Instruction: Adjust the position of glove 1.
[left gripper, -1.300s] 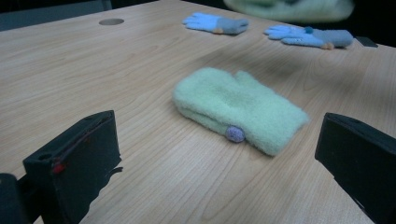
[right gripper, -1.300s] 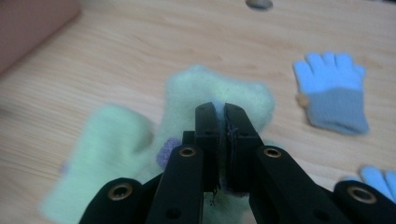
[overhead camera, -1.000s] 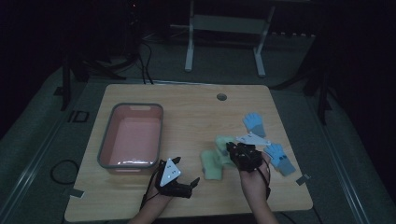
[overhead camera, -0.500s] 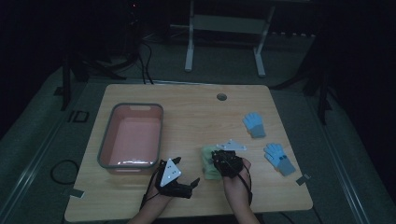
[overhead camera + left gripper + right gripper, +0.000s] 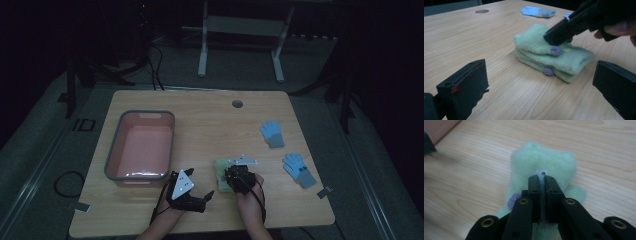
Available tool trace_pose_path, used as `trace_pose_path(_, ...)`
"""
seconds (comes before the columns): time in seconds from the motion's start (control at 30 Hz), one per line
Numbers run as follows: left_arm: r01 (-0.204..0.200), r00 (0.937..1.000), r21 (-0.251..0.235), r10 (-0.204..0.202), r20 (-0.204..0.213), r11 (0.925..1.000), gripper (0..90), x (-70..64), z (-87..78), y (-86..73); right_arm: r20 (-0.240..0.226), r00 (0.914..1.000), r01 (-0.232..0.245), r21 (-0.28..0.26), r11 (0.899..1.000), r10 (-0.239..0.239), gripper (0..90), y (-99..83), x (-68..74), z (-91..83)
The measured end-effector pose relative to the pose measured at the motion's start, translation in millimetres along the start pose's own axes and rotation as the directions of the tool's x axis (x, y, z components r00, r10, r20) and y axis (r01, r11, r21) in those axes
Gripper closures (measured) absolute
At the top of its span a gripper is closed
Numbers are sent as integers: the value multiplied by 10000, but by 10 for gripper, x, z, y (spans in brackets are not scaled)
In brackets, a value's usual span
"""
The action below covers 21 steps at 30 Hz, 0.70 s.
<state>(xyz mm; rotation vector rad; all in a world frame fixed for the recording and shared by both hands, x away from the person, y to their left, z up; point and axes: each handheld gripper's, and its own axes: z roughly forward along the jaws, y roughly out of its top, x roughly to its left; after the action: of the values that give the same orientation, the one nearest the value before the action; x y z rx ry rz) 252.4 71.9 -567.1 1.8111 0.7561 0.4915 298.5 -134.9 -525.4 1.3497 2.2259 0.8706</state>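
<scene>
Now right gripper (image 5: 542, 178) pinches green glove stack (image 5: 554, 56), long axis crosswise.

gloves (image 5: 554, 56): pale green, purple dots | tub (image 5: 142, 148): pink, grey rim

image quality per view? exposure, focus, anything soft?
High view: underexposed, dim all round the pale wooden table. Left gripper view: well lit; fluffy green folded gloves sharp, own black claw blurred. Right gripper view: bright, claw in focus, table grain behind it soft.
</scene>
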Motion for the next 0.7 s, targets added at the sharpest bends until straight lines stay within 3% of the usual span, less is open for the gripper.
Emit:
trace_pose_path(0.27,-99,9999,-71,99,-71,9999,2,-12,-6,-3,-198,9998,102,4,9999,-102,819,-43,-44,40)
trace_pose_path(0.37,-94,10000,-130,94,-4,9999,2,-17,-9,-4,-507,9983,270,-138,9995,-277,782,-20,-62,-11)
trace_pose_path(0.5,-17,9999,-181,19,108,9998,2,-27,-6,-4,-842,9949,546,-117,9984,-554,632,-6,-112,-49)
trace_pose_path(0.6,-2,9999,-182,5,164,9998,2,-26,-6,-4,-983,9933,601,-153,9981,-614,570,0,-137,-65)
trace_pose_path(0.63,-187,9998,-16,187,85,9998,2,-40,-10,-3,-1201,9903,666,-282,9974,-695,464,20,-186,-94)
trace_pose_path(0.7,-397,9992,11,397,-66,9992,2,-66,-11,-4,-1276,9887,749,-360,9965,-789,381,45,-236,-107)
